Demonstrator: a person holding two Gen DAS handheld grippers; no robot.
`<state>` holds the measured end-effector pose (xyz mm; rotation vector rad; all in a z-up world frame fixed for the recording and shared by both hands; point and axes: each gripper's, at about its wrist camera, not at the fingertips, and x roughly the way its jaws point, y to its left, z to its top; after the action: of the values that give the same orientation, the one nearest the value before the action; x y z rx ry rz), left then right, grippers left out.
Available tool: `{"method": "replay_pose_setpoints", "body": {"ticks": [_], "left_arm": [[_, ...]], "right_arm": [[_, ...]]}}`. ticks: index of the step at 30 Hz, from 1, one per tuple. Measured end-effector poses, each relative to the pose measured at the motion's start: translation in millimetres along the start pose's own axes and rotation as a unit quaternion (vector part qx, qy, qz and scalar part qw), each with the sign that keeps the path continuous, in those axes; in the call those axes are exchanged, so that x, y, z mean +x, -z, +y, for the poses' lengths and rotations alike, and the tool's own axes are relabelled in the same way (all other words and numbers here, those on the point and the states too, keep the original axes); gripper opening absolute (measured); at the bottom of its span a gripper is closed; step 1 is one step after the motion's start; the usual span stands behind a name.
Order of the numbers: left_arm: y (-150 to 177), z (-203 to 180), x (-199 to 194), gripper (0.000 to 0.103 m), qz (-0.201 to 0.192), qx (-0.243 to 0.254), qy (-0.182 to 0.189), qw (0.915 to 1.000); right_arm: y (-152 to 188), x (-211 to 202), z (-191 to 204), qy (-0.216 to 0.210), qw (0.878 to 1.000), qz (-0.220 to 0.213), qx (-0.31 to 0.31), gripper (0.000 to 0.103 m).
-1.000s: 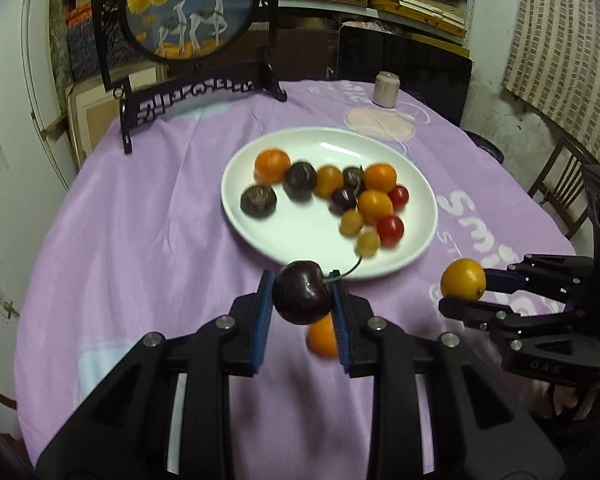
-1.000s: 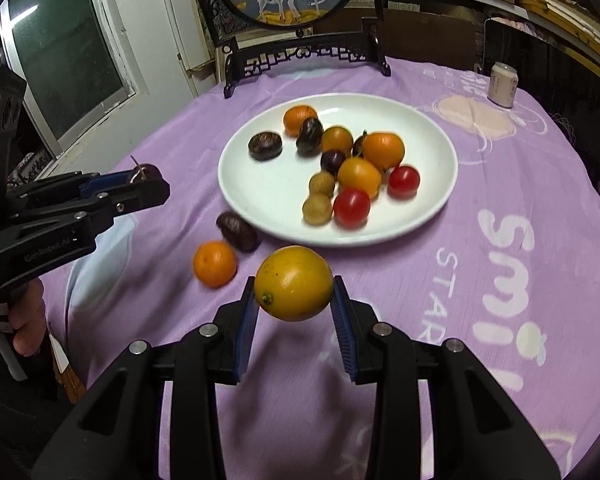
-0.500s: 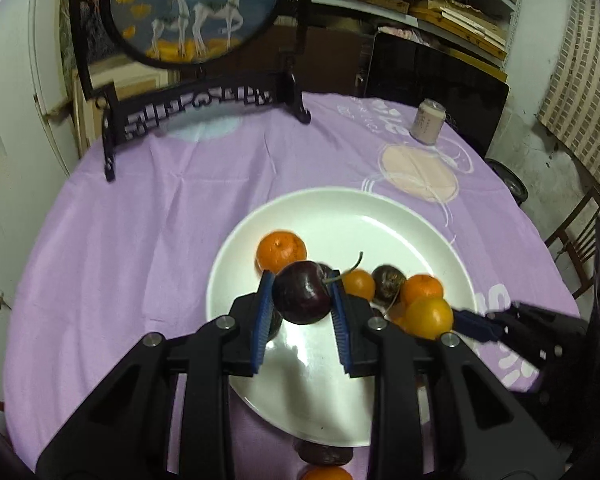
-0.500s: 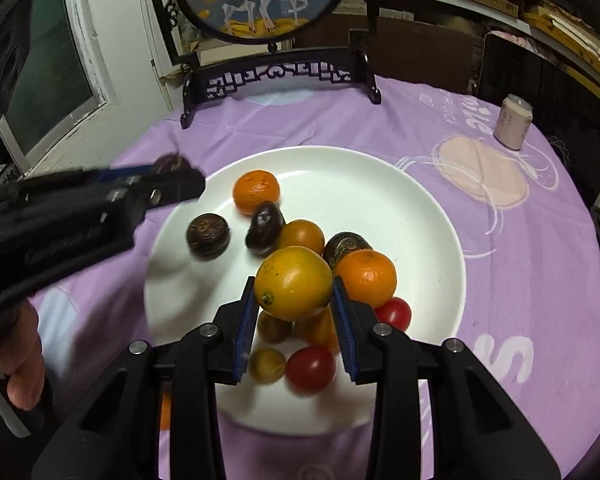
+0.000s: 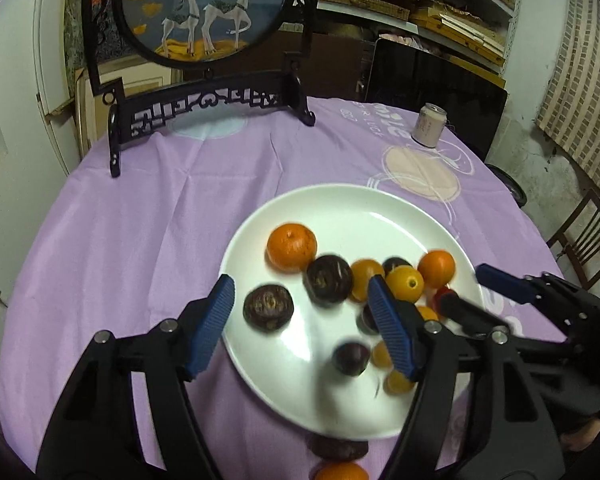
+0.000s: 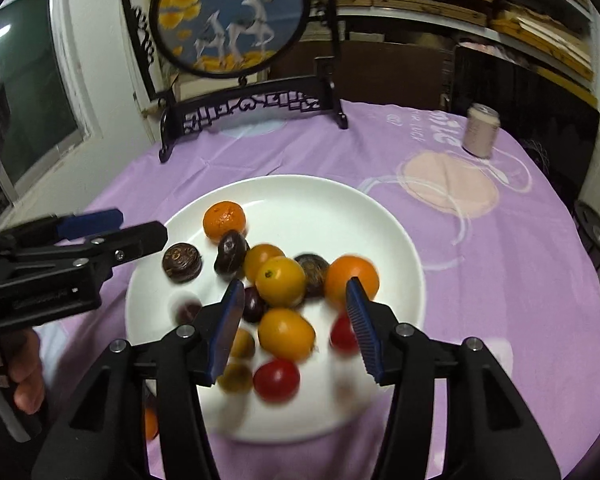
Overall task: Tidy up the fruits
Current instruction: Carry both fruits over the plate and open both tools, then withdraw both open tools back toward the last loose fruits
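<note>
- Where we look down on it, the purple tablecloth [image 5: 132, 248] spreads across the round table, with a carved deer screen [image 5: 204, 8] and a small can [image 5: 429, 125] at its far side.
- We see the white plate [image 6: 300, 196] mid-table, piled with fruits.
- Our left gripper [image 5: 300, 320] hangs over the plate's near-left part, jaws spread wide, gripping nothing.
- Our right gripper [image 6: 294, 322] hangs over the fruit pile, jaws likewise wide, empty.
- We find the yellow citrus [image 6: 280, 282] resting atop the pile.
- We see the dark cherry [image 5: 350, 358], blurred, on bare plate.
- Two fruits [image 5: 338, 450] lie on the cloth beside the near rim.
</note>
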<state>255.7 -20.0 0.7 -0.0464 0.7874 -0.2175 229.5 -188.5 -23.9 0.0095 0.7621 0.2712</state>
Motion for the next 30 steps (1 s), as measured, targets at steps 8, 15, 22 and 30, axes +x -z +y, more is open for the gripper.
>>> {"method": "replay_pose_setpoints", "body": {"ticks": [8,15,22,30], "left_arm": [[35.0,1.2,-31.5,0.071,-0.009,0.002,0.021,0.9997],[51.7,-2.8,-48.6,0.071,-0.012,0.011,0.022,0.9996],[59.6,6.9,-51.3,0.071,-0.006,0.001,0.020,0.9998],[64.4,18.9,-56.5,0.071,-0.006,-0.014,0.022,0.9997]], "right_arm": [[42.4,-49.9,5.1,-0.030,0.999,0.011,0.004,0.055],[55.6,-58.7,25.9,-0.043,0.999,0.024,-0.020,0.055],[70.7,-40.6,65.9,-0.101,0.991,0.072,-0.058,0.055],[83.7,-0.1,101.2,-0.128,0.981,0.126,-0.074,0.055]]}}
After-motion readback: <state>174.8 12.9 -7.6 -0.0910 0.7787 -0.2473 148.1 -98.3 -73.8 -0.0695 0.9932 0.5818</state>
